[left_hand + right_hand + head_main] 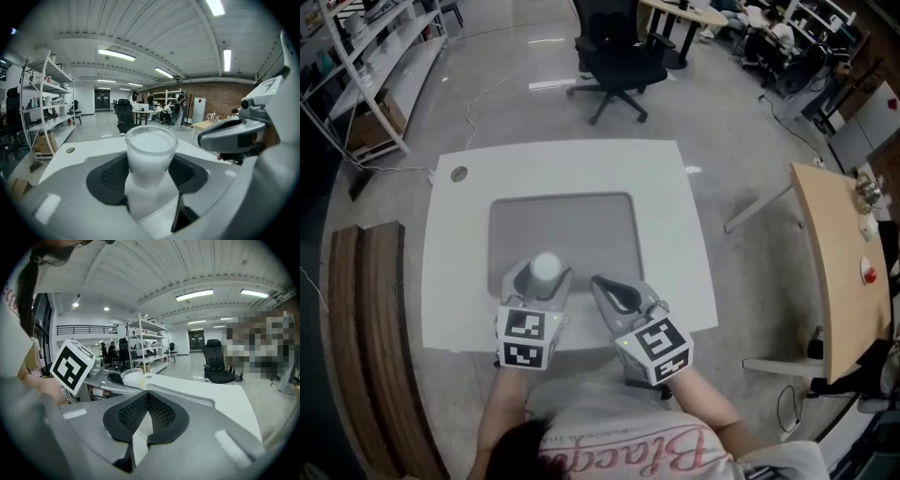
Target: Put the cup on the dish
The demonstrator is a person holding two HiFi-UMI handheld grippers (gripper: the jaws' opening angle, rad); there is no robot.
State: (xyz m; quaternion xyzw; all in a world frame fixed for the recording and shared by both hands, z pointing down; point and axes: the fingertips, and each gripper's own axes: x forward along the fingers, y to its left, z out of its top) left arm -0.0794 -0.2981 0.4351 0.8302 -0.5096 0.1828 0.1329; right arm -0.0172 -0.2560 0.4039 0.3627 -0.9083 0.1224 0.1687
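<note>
A frosted white cup (546, 265) stands upright between the jaws of my left gripper (542, 281), which is shut on it at the near edge of the grey mat (562, 225). In the left gripper view the cup (151, 149) fills the middle, with the black pads (112, 174) pressed on its sides. My right gripper (614, 292) hovers just right of it, its jaws shut with nothing between them. From the right gripper view (147, 397) the cup (132, 377) shows at the left. I see no dish in any view.
The white table (675, 234) has a round grommet (458, 173) at its far left corner. A black office chair (614, 52) stands beyond it, a wooden bench (375, 328) at the left, a wooden desk (839, 262) at the right, and shelving (375, 56) at the far left.
</note>
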